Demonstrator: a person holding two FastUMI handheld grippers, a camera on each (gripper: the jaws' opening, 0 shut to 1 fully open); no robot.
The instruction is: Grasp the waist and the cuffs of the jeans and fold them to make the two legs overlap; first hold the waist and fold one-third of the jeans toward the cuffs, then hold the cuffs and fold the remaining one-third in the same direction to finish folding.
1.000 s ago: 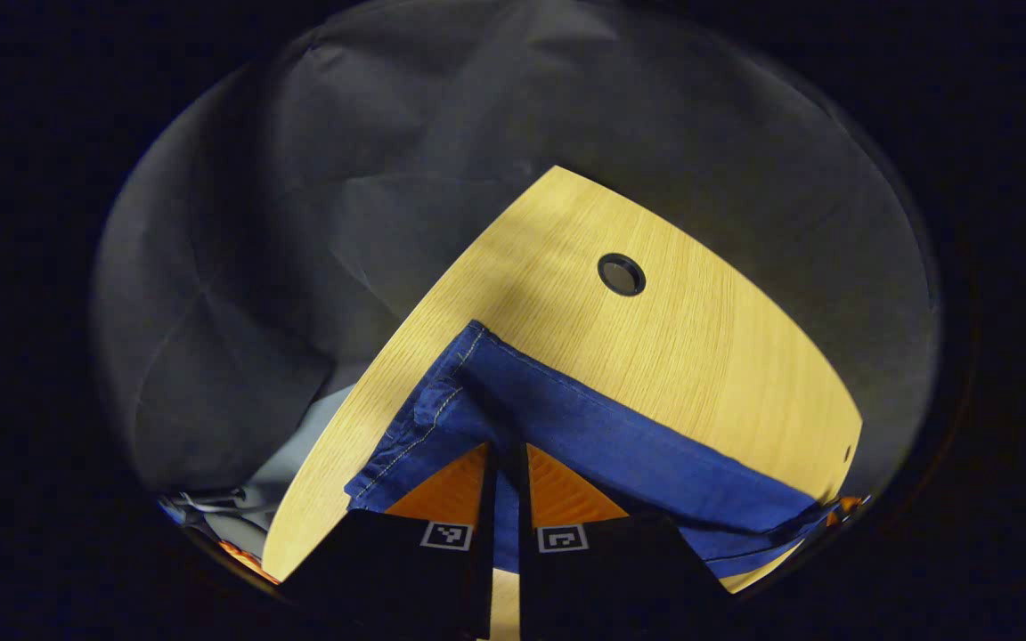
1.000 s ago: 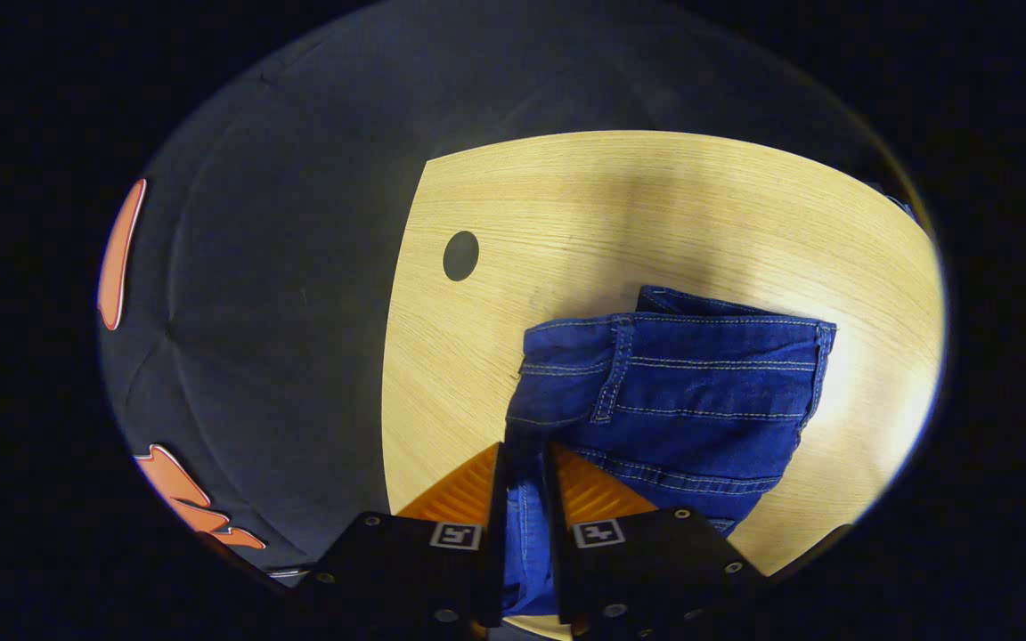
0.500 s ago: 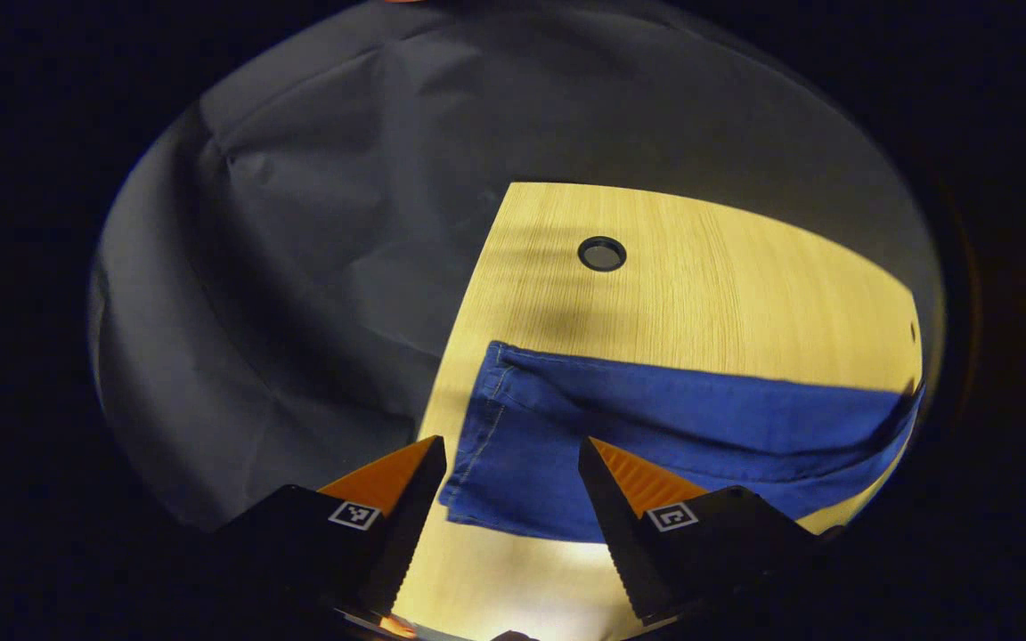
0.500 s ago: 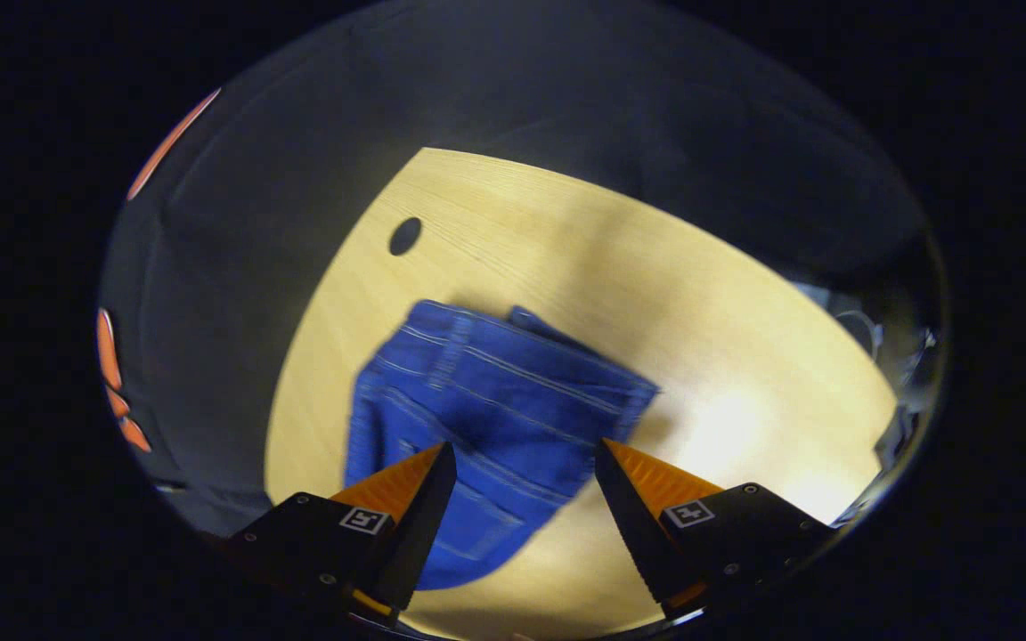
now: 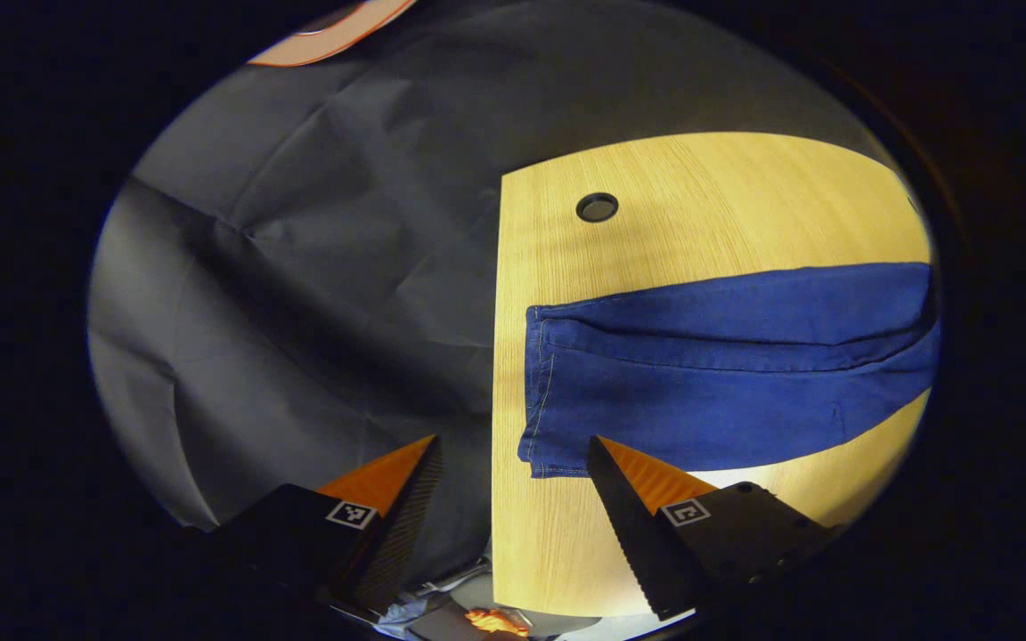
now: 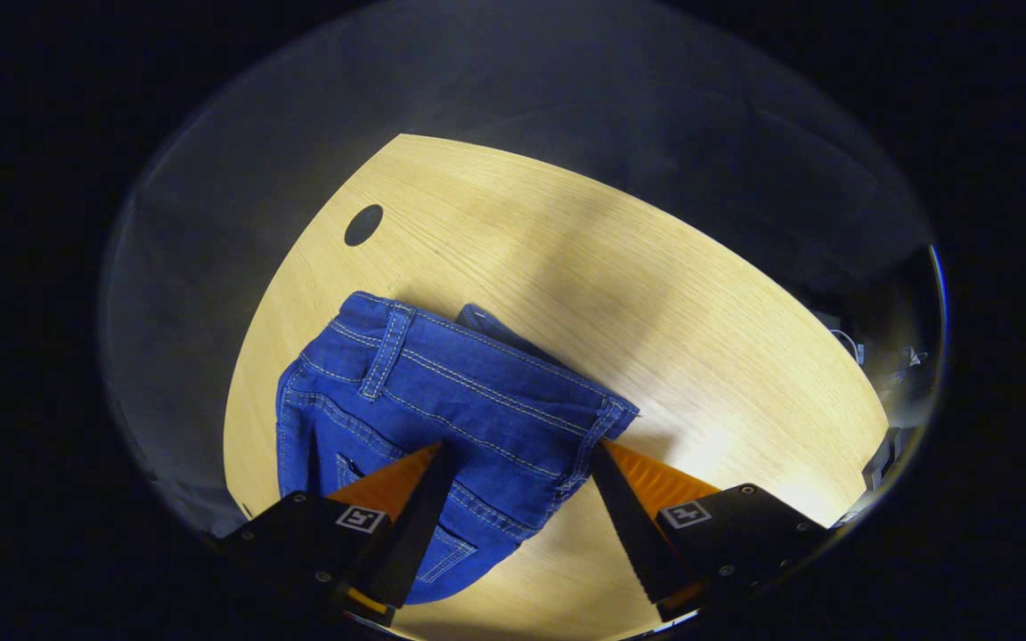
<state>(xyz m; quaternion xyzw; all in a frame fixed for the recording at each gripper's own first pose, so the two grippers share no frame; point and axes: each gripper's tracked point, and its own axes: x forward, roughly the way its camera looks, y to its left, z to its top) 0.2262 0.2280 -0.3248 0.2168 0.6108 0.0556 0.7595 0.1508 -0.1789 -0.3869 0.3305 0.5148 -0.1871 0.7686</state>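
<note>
Blue jeans lie flat on a light wooden table, the two legs stacked one on the other. In the left gripper view the leg end with the cuffs (image 5: 541, 392) lies near the table's left edge, and the legs (image 5: 736, 356) run off to the right. My left gripper (image 5: 513, 450) hovers open just in front of the cuffs, holding nothing. In the right gripper view the waist (image 6: 451, 374) with belt loops and white stitching lies on the table. My right gripper (image 6: 517, 454) is open above the waist's near side, nothing between its fingers.
The wooden table (image 5: 709, 196) has a round cable hole (image 5: 597, 207), also seen as the cable hole (image 6: 363, 224) in the right gripper view. Dark cloth walls surround the table. Cables and clutter (image 6: 842, 334) lie beyond the far right edge.
Both grippers were shut on the jeans a second ago; each has opened, let go and pulled back. The jeans now lie flat on the table.
</note>
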